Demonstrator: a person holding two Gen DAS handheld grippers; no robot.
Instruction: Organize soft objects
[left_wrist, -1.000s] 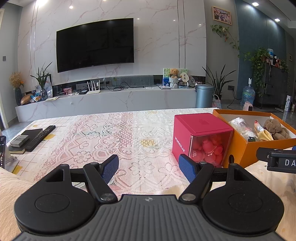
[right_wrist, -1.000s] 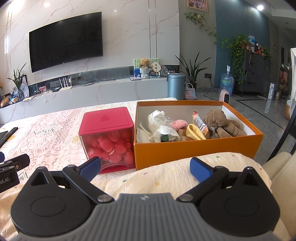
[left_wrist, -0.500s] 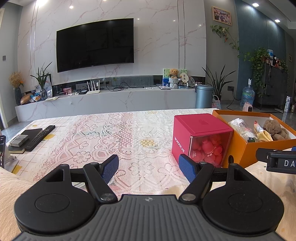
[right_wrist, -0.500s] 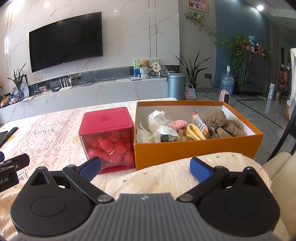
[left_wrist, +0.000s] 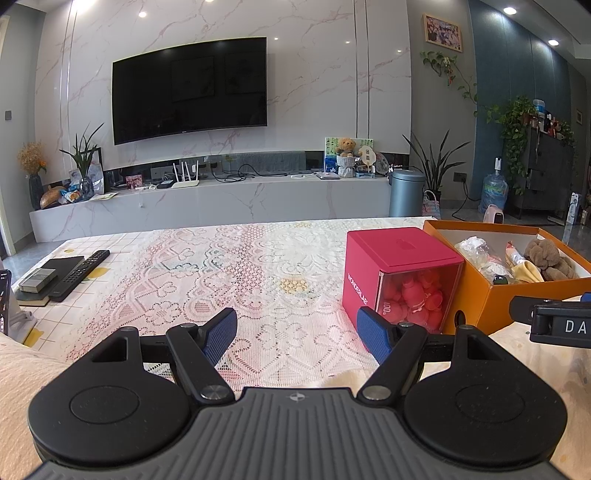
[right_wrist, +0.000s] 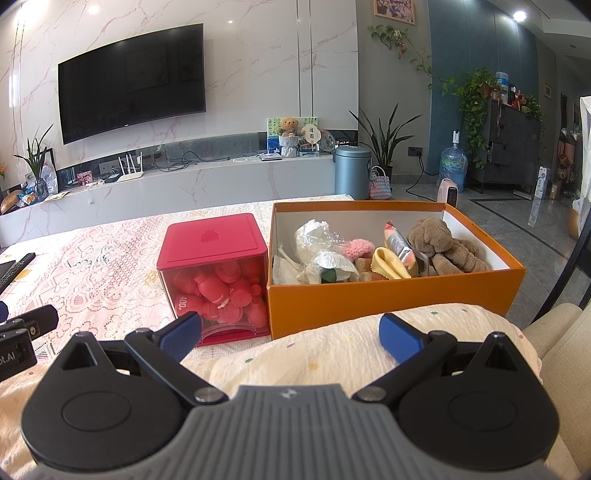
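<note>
An open orange box (right_wrist: 391, 295) stands on the lace-covered table and holds soft things: a brown plush toy (right_wrist: 443, 243), a pink knitted piece (right_wrist: 356, 248), a yellow cloth (right_wrist: 389, 262) and crumpled plastic bags (right_wrist: 317, 236). The box also shows in the left wrist view (left_wrist: 517, 299). A red cube box (right_wrist: 214, 273) with red bottles inside stands left of it, touching it. My right gripper (right_wrist: 291, 334) is open and empty above a cream cushion (right_wrist: 332, 354), just short of the orange box. My left gripper (left_wrist: 297, 332) is open and empty over the tablecloth, left of the red cube (left_wrist: 399, 273).
A remote control (left_wrist: 79, 275) and a dark book with a small box (left_wrist: 40, 280) lie at the table's far left. A phone on a stand (left_wrist: 7, 306) is at the left edge. A TV wall and a low marble cabinet lie beyond the table.
</note>
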